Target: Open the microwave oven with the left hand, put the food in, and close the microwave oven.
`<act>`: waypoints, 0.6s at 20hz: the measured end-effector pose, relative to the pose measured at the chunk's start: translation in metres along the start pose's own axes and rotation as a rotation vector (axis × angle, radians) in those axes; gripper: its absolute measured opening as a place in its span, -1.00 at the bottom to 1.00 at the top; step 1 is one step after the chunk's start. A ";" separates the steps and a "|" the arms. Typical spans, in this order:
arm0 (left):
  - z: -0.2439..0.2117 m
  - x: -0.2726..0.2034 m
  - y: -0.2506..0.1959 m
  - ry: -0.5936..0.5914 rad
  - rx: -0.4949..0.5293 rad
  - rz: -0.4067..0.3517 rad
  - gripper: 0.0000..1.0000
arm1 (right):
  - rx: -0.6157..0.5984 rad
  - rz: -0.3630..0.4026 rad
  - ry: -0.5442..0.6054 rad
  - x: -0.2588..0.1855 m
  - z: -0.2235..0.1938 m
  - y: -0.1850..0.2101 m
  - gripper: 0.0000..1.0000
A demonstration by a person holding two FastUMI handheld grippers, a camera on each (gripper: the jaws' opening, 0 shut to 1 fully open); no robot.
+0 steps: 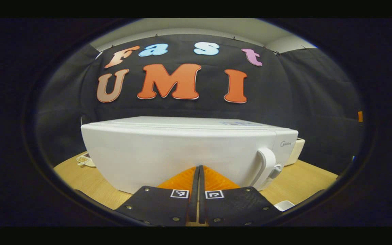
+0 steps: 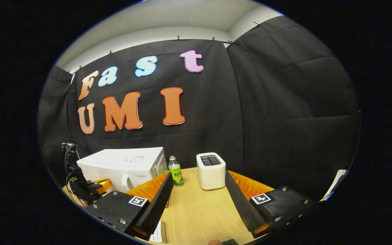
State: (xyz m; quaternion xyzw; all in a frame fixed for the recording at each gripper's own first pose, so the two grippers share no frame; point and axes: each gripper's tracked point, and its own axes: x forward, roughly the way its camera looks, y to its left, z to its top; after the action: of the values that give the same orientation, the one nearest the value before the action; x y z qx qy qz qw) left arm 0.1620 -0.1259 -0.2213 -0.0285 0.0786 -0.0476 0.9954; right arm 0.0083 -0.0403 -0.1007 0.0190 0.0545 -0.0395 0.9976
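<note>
Here the left tongs (image 1: 197,170) are pressed together before the closed microwave (image 1: 182,153); right tongs (image 2: 196,200) gape empty.

Microwave (image 2: 123,166), bottle (image 2: 175,173), toaster (image 2: 211,170) on table (image 2: 199,211)

My count from the feeds:

- Microwave oven (image 1: 182,153): one, door shut, at 12 o'clock of the left gripper view; I see it again at 9 o'clock in the right gripper view.
- Door handle (image 1: 265,166): one, at 3 o'clock on the oven front.
- Toaster (image 2: 210,170): one, white, at 12 o'clock ahead of the right gripper.
- Bottle (image 2: 175,171): one, green label, at 11 o'clock, between oven and toaster.
- Wooden table (image 2: 196,211): one.
- Grippers: two, left gripper (image 1: 198,177) and right gripper (image 2: 198,185).
</note>
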 end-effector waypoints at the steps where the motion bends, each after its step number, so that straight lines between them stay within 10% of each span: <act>1: -0.002 -0.004 -0.002 0.009 0.007 -0.006 -0.99 | 0.000 -0.002 0.000 -0.002 0.000 0.000 0.90; 12: 0.089 -0.075 0.040 0.023 0.013 -0.029 -0.96 | -0.021 0.031 -0.032 -0.011 0.020 0.027 0.89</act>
State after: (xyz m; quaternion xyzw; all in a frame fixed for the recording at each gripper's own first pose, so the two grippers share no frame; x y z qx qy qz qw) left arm 0.1065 -0.0747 -0.1243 -0.0226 0.0892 -0.0628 0.9938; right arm 0.0020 -0.0130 -0.0785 0.0090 0.0386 -0.0236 0.9989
